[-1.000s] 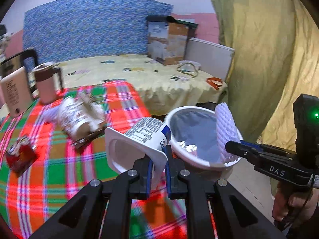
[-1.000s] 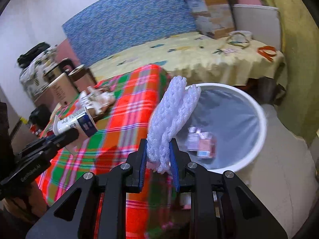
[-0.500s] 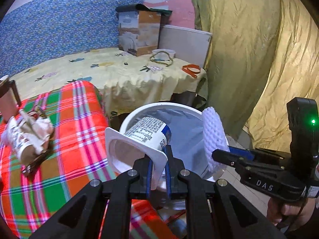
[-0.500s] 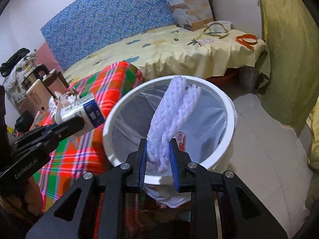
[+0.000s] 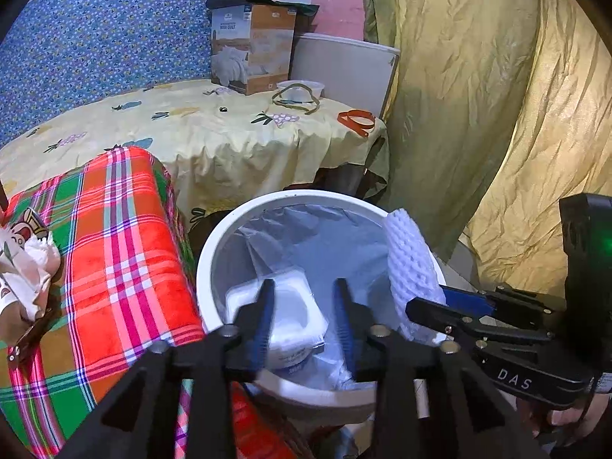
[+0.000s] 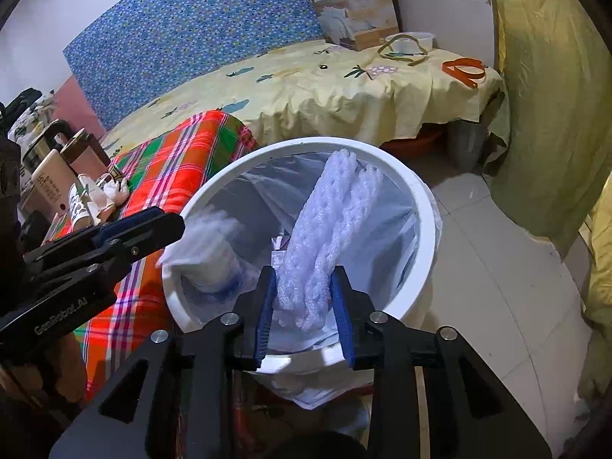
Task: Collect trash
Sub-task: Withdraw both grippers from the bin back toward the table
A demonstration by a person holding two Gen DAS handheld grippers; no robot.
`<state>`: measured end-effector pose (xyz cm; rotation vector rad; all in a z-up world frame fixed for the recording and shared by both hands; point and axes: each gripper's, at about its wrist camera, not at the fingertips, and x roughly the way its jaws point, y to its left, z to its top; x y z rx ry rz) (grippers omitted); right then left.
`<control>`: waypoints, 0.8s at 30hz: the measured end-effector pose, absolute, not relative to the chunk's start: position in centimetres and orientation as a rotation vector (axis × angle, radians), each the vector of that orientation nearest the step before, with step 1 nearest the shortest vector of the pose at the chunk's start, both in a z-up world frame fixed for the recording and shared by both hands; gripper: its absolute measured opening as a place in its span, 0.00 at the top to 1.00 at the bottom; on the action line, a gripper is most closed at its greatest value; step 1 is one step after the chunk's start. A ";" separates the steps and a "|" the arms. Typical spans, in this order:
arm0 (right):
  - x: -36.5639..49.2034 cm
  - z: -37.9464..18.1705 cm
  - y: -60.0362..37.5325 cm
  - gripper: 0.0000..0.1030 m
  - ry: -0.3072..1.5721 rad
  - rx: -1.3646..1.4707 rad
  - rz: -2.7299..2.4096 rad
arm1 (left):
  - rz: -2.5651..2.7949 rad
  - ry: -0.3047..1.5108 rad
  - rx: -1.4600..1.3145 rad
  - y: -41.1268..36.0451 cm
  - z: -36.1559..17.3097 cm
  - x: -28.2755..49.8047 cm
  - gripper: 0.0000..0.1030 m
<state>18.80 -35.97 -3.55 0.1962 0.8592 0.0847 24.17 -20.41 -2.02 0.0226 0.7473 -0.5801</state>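
A white trash bin (image 5: 214, 244) with a clear liner stands beside the plaid-covered table; it also shows in the right wrist view (image 6: 424, 206). My left gripper (image 5: 304, 308) is open above the bin. A white yogurt cup (image 5: 290, 325) lies inside the bin below it, and shows blurred in the right wrist view (image 6: 208, 252). My right gripper (image 6: 306, 302) is over the bin's near rim with its jaws a little apart around a white foam net (image 6: 329, 229), which still stands between them. The net also shows in the left wrist view (image 5: 411, 271).
The table with a red and green plaid cloth (image 5: 122, 252) holds crumpled paper trash (image 5: 26, 271), also in the right wrist view (image 6: 99, 195), by a mug (image 6: 82, 149). Behind is a bed with yellow sheet (image 6: 344, 88). A yellow curtain (image 5: 478, 114) hangs right.
My left gripper opened and the yogurt cup dropped into the bin. Both grippers moved over the bin. My right gripper's jaws have widened around the foam net.
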 end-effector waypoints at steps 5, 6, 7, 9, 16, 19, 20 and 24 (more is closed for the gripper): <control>18.6 -3.4 -35.9 0.59 0.848 0.194 0.082 | -0.573 0.741 -0.005 -19.7 -1.8 24.2 0.59; 18.5 -3.3 -35.9 0.59 0.845 0.193 0.081 | -0.569 0.741 -0.015 -19.4 -1.7 24.2 0.59; 18.4 -3.1 -35.9 0.59 0.840 0.191 0.080 | -0.565 0.742 -0.024 -19.2 -1.7 24.2 0.59; 18.2 -2.8 -35.8 0.58 0.831 0.187 0.077 | -0.560 0.739 -0.045 -18.5 -1.4 23.9 0.59; 17.4 -1.5 -34.5 0.58 0.787 0.165 0.099 | -0.520 0.717 -0.076 -16.1 -0.7 22.1 0.59; 17.0 -1.0 -33.6 0.58 0.771 0.148 0.120 | -0.499 0.705 -0.079 -15.2 -0.4 21.3 0.59; 16.8 -0.8 -33.2 0.58 0.767 0.143 0.129 | -0.495 0.700 -0.082 -14.8 -0.2 20.9 0.59; 16.1 -0.2 -32.0 0.58 0.750 0.123 0.157 | -0.466 0.685 -0.091 -13.4 0.1 19.8 0.58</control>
